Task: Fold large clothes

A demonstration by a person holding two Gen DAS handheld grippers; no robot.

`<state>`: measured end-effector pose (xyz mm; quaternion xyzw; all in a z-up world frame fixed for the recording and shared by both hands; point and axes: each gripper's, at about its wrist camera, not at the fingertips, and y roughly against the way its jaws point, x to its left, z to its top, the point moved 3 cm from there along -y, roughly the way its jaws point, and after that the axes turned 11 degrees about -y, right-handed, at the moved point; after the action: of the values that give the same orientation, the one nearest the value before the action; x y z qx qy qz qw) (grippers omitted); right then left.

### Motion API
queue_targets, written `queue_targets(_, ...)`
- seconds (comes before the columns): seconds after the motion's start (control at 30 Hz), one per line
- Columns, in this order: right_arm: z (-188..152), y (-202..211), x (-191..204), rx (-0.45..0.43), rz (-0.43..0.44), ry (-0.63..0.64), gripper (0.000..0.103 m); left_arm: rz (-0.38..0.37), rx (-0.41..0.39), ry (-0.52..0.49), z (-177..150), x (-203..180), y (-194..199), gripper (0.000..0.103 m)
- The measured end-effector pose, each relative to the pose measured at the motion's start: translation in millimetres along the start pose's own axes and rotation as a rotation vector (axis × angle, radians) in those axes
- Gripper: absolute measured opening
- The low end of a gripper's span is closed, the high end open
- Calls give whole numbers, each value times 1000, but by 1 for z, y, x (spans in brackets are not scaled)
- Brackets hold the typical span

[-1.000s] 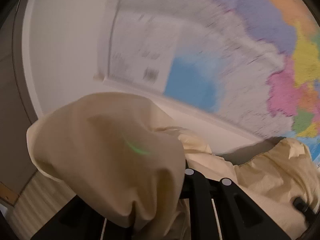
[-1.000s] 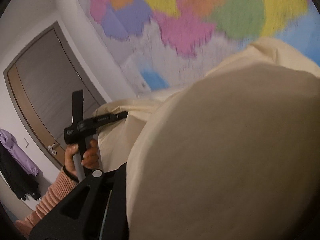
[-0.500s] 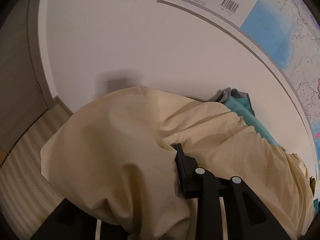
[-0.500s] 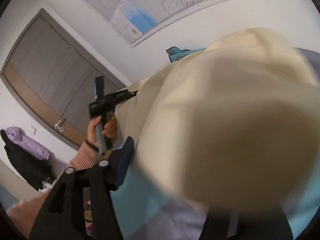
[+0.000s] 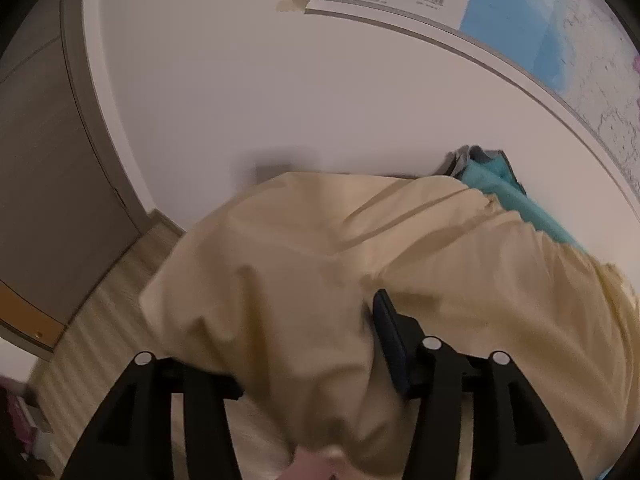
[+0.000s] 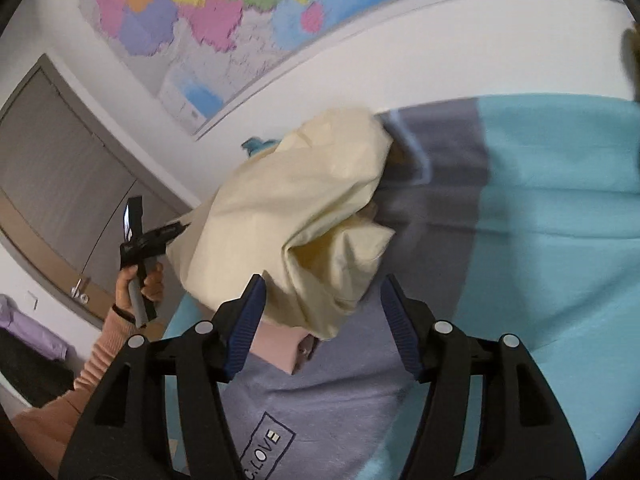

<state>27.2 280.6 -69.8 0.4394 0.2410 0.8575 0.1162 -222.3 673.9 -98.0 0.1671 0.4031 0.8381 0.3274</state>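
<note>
A large cream garment (image 5: 320,264) fills the lower half of the left wrist view and drapes over my left gripper (image 5: 344,332), hiding its left finger. The jaws stand apart with cloth between them, so I cannot tell whether they grip it. In the right wrist view the same cream garment (image 6: 296,208) hangs bunched in the air, stretched between the left gripper (image 6: 160,236) at the left and the space just ahead of my right gripper (image 6: 320,304). My right gripper is open, its blue pads (image 6: 248,320) apart, with the cloth's lower corner loose between them.
A turquoise and grey-lilac bed cover (image 6: 560,200) with a "C.LOVE" label lies below. A white wall with a coloured map (image 6: 208,4) stands behind. A grey door (image 5: 36,184) and wood floor (image 5: 100,320) are at the left. Turquoise bedding (image 5: 504,188) shows behind the garment.
My right gripper has opened and let the cream garment go; the cloth no longer covers its view. Both grippers have tilted down from the map towards the bed.
</note>
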Motion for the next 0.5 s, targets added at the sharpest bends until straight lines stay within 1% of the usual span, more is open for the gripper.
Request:
queue_targets(0.03, -2, -6, 6, 17, 15, 28, 35, 14, 0, -8, -1, 0, 2, 52)
queue_targets(0.07, -4, -8, 9, 21, 11, 46, 28, 35, 4, -19, -1, -1, 5, 53)
queue_targets(0.1, -5, -7, 14, 16, 15, 67, 19, 55, 5, -25, -2, -2, 9, 53)
queue_targets(0.13, -6, -4, 19, 17, 32, 84, 14, 65, 6, -30, -1, -4, 11, 54)
queue_targets(0.17, -7, -3, 24, 18, 53, 96, 12, 79, 7, -41, -1, -5, 13, 54)
queue_targets(0.23, -9, 4, 34, 19, 97, 127, 10, 118, 16, -54, -1, -5, 20, 54)
queue_targets(0.3, -13, 5, 39, 33, 89, 176, 9, 144, 23, -21, -2, 1, 27, 54)
queue_targets(0.33, -15, -2, 37, 72, 78, 179, 9, 167, 26, 15, -3, 5, 33, 55)
queue_targets(0.37, -15, -5, 32, 83, 56, 166, 9, 173, -5, 35, -4, 8, 42, 57)
queue_targets(0.4, -15, -11, 26, 101, 41, 151, 9, 171, -47, 36, -4, 7, 51, 59)
queue_targets(0.43, -16, -16, 20, 124, 39, 133, 10, 186, -96, 19, -5, 4, 64, 61)
queue_targets(0.47, -17, -18, 17, 134, 33, 120, 12, 189, -117, 6, -6, 0, 71, 63)
queue_targets(0.5, -20, -18, 14, 139, 26, 119, 13, 174, -131, -11, -7, -6, 77, 64)
